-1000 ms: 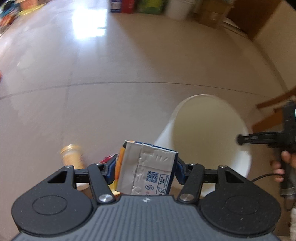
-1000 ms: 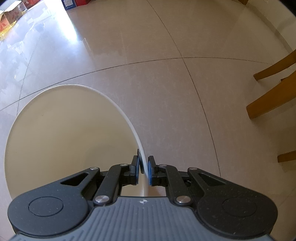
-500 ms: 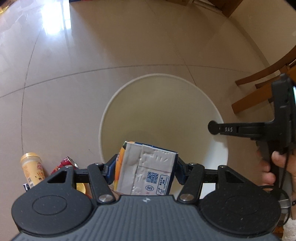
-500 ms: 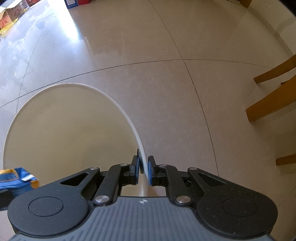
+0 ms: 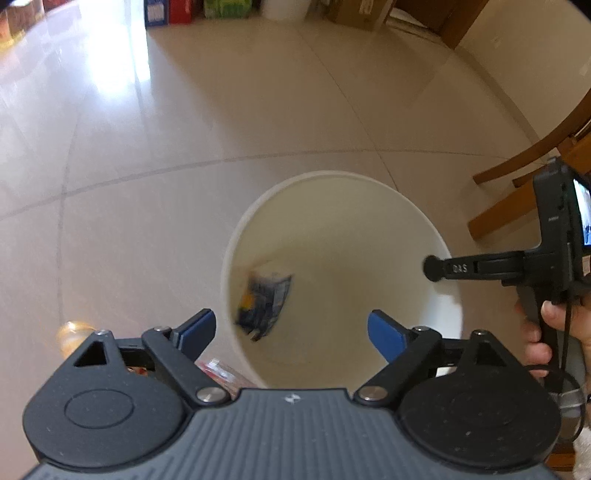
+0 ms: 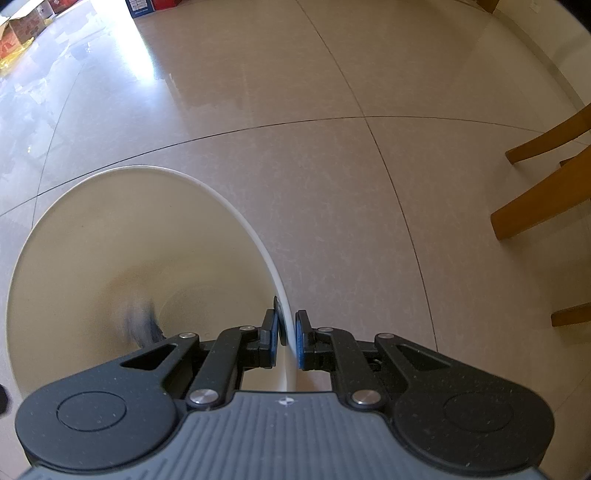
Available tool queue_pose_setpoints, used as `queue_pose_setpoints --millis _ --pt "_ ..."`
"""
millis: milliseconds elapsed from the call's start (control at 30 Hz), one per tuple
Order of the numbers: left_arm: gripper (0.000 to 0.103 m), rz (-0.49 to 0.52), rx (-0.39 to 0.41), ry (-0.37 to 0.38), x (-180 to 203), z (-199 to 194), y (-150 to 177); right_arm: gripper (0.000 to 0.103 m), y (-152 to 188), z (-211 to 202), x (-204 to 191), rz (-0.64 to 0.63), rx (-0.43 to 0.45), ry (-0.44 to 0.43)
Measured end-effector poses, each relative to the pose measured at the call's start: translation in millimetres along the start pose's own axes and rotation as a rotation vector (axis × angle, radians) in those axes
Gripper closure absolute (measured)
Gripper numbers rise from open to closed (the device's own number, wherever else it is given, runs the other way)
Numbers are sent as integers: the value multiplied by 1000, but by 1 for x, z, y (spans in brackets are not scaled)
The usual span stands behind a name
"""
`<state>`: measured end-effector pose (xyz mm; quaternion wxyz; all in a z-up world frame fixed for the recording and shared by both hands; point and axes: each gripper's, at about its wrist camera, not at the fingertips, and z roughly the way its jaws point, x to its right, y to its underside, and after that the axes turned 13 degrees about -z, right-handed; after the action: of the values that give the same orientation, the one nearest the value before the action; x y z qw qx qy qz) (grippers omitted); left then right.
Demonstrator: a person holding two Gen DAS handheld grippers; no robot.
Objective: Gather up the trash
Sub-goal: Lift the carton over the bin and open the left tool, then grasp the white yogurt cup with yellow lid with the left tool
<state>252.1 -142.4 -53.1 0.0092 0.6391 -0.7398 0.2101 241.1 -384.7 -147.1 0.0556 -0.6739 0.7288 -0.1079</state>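
A white bucket [image 5: 391,192] stands on the tiled floor, with a blurred blue and orange drink carton [image 5: 264,299] inside it, seemingly in mid-fall. My left gripper [image 5: 291,330] hangs open just above the bucket's near edge, nothing between its fingers. In the right wrist view the carton [image 6: 142,317] is a dark smear low in the bucket [image 6: 236,210]. My right gripper [image 6: 286,334] is shut on the bucket's rim, one finger inside the wall and one outside. A hand [image 5: 554,325] holds that gripper at the right of the left wrist view.
A yellow-capped bottle [image 5: 74,332] and a red can [image 5: 218,371] lie on the floor left of the bucket, partly hidden by my left gripper. Wooden chair legs [image 6: 535,199] stand to the right. Boxes and cartons [image 5: 184,11] line the far wall.
My left gripper has opened and let go of the carton, which has dropped into the bucket. The left gripper also drew back and tilted up. The right gripper kept its hold on the rim.
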Motion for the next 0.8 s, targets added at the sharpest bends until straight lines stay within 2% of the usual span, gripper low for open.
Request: queue_pose_setpoints --millis 200,333,567,633,700,800 --pt "7 -40 149 -22 -36 -33 13 91 1 0 3 10 2 -11" --pt "6 -88 185 -54 -72 -35 40 91 2 0 4 10 3 -12" --pt "6 -447 123 -164 -158 -3 105 91 3 0 3 3 4 -4" --pt "6 -511 105 -178 -174 13 124 91 3 0 0 0 6 0" --pt "7 -502 114 -206 -182 30 138 91 3 0 -2 -8 8 7" --pt "7 -385 134 -238 -179 52 153 91 3 0 -6 -18 10 19"
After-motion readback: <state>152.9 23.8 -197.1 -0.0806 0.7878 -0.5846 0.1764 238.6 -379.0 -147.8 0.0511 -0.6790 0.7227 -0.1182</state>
